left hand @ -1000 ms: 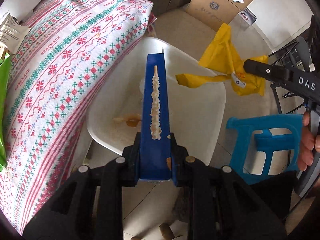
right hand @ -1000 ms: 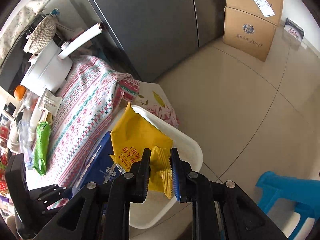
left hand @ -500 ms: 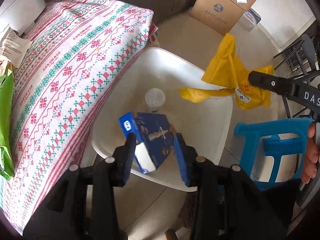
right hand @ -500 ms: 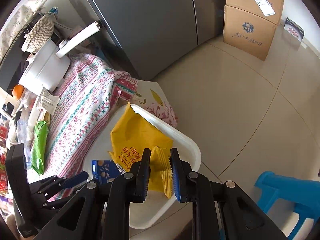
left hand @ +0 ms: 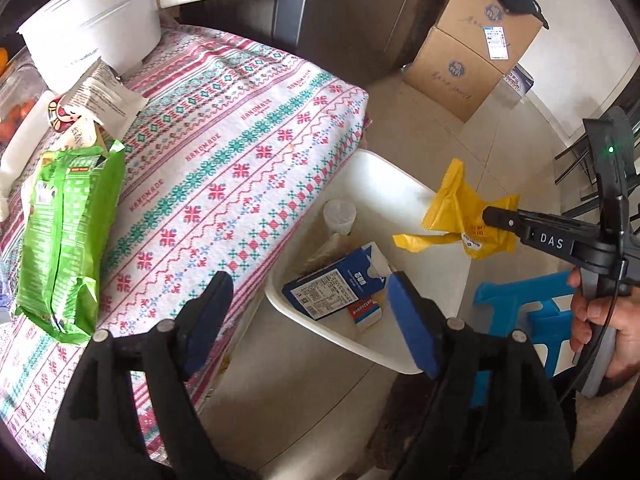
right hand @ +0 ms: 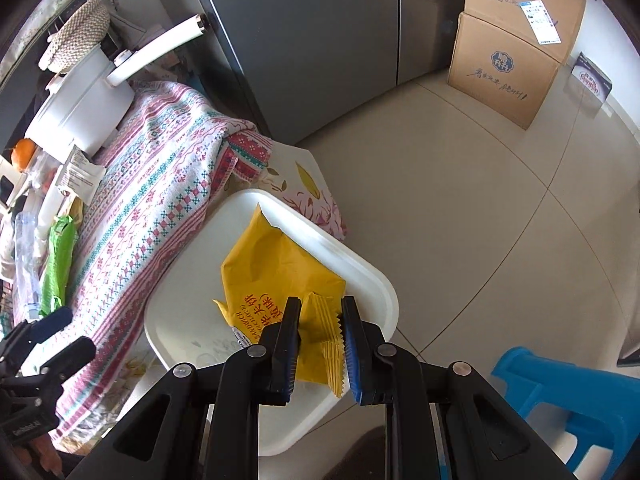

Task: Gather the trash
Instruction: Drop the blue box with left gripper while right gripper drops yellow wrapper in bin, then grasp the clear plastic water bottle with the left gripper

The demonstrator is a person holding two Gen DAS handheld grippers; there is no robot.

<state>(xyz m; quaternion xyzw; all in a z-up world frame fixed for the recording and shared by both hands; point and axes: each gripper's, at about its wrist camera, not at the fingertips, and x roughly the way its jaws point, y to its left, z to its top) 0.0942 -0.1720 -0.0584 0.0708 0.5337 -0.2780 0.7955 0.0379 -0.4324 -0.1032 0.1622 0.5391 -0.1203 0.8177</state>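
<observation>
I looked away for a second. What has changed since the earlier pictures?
The left tongs have just been opening and let go of the blue carton, which now lies in the white bin; nothing is between them, and they have pulled back upward. The right tongs stay clamped on the yellow wrapper over the bin.

**Carton in the bin, wrapper held above it**

The left gripper has just been opening, its jaws wide with nothing between them; a blue carton lies in the white bin beside a plastic cup; the right gripper pinches a yellow wrapper over the bin; a green bag rests on the patterned cloth.
</observation>
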